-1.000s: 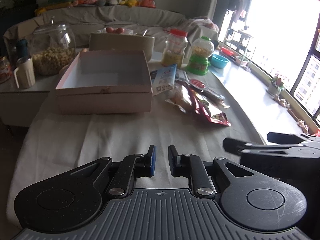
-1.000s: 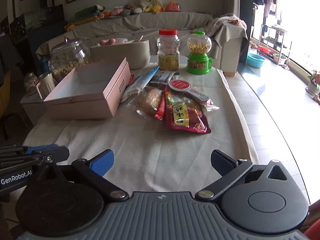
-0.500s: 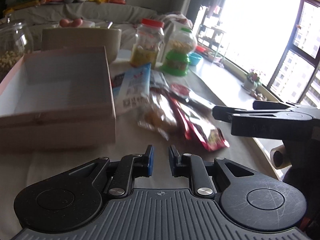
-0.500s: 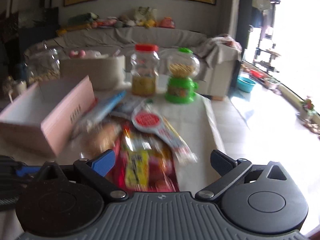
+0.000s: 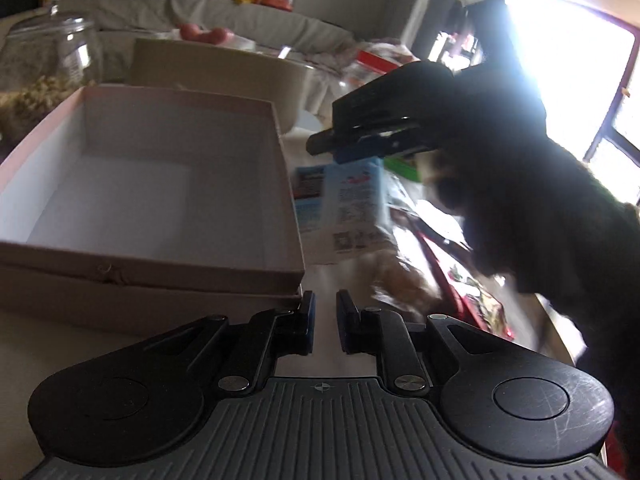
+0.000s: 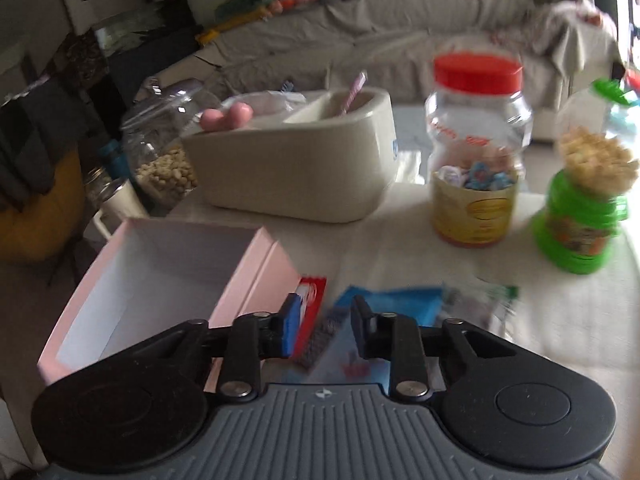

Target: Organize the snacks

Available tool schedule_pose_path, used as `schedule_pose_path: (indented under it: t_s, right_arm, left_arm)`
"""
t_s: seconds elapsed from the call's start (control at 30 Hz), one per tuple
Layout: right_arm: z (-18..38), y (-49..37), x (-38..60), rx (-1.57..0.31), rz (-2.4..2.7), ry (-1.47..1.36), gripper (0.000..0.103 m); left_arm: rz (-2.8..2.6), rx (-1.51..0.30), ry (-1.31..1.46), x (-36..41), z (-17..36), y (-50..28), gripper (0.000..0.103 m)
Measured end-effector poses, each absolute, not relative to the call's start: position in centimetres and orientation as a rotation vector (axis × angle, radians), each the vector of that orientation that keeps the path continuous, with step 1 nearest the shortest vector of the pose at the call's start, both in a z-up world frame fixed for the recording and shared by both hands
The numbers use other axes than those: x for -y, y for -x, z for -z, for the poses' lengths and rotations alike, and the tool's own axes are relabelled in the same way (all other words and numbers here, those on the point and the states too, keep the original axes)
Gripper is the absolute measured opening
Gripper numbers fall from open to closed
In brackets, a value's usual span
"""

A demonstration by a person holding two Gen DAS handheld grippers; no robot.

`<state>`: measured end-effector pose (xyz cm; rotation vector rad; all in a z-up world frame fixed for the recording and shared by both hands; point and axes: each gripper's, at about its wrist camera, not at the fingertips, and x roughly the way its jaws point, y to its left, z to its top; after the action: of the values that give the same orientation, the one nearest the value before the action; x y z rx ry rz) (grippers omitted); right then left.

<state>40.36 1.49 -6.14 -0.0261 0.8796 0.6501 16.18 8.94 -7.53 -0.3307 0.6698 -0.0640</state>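
In the left wrist view, the left hand-held gripper (image 5: pixel 325 322) sits low at the near edge with its jaws almost together and nothing between them, pointing at the gap between the pink box (image 5: pixel 152 184) on the left and the snack pile on the right. The box is open and looks empty. The right hand-held gripper (image 5: pixel 352 144) comes in from the right as a dark shape, above the far end of the blue snack packet (image 5: pixel 352 200), which lies just beside the right wall of the box with its long axis running from near to far. From here I cannot tell if the right jaws press on the packet. More snack bags (image 5: pixel 460 280), red and clear, lie on the table (image 5: pixel 48 344) further right, blurred. In the right wrist view, the right hand-held gripper (image 6: pixel 325 330) has just been closing its jaws; they now stand narrow, and the blue snack packet (image 6: pixel 384 304) passes between and under them, but the blur hides the contact. I judge the right hand is nearer to the packet, and the box lies directly to its left. This view also shows the red-lid jar (image 6: pixel 476 152) and the green dispenser (image 6: pixel 580 216) at the far side.
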Motion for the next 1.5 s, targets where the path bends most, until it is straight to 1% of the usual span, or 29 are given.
schedule_pose_path:
  t_s: [0.17,0.33,0.4,0.53,0.7,0.73,0.8,1.0,1.13,1.17,1.2,1.23,1.27,1.3,1.37,1.5]
  right_arm:
    - [8.4,-42.5,-4.6,-0.933,-0.627,0.048,0.024]
    - [9.5,-44.6,-7.6,-0.911,-0.587,0.114,0.024]
    - [9.9,-44.5,-8.6,-0.917,-0.596,0.164,0.027]
    - [9.5,-42.2,-8.8,-0.94,-0.691,0.25,0.024]
    - [9.0,-36.6,-6.6,-0.956,-0.801,0.349,0.024]
    - [9.0,-35.4,-5.9,-0.972,-0.824,0.355,0.021]
    - [8.8,-33.1,-4.9,-0.962,-0.861,0.378,0.02]
    - [8.7,-28.0,-1.6,-1.005,-0.97,0.319,0.02]
    - [7.9,-26.0,-0.9,-0.991,-0.992,0.3,0.021]
    - [7.4,-25.9,-0.6,-0.964,-0.979,0.283,0.025]
    - [6.9,-25.8,-0.3,-0.924,-0.959,0.278,0.034]
    - [6.3,-25.6,-0.2,-0.879,-0.937,0.275,0.045]
    - [5.6,-25.7,-0.1,-0.833,-0.91,0.264,0.052]
    - [5.0,-26.0,0.1,-0.797,-0.887,0.235,0.061]
    - [4.2,-26.6,0.6,-0.765,-0.866,0.163,0.061]
    - [4.6,-29.7,-1.2,-0.795,-0.801,0.113,0.061]
  left_arm:
    - [0.027,-0.657,0.376,-11.3,7.6,-15.4,0.017]
    - [0.009,-0.654,0.41,-12.7,7.8,-15.0,0.016]
    - [0.019,-0.656,0.418,-12.9,7.7,-14.5,0.016]
    - [0.043,-0.652,0.461,-13.6,7.9,-13.2,0.016]
    - [0.053,-0.651,0.505,-14.6,8.5,-13.5,0.016]
    - [0.05,-0.652,0.503,-14.6,8.6,-13.5,0.015]
    - [0.048,-0.648,0.502,-14.5,8.5,-13.3,0.016]
    - [0.075,-0.621,0.478,-14.6,8.2,-11.9,0.016]
    - [-0.001,-0.631,0.482,-15.0,8.3,-11.3,0.016]
    - [-0.027,-0.622,0.494,-15.4,8.2,-11.1,0.016]
    - [-0.053,-0.611,0.502,-15.8,8.2,-11.0,0.016]
    - [-0.072,-0.601,0.505,-16.1,8.1,-10.9,0.016]
    - [-0.09,-0.591,0.505,-16.4,7.9,-11.1,0.016]
    - [-0.107,-0.584,0.497,-16.8,7.9,-11.3,0.016]
    - [-0.123,-0.583,0.472,-17.0,7.6,-12.2,0.016]
    - [-0.086,-0.592,0.438,-16.6,7.6,-14.3,0.016]
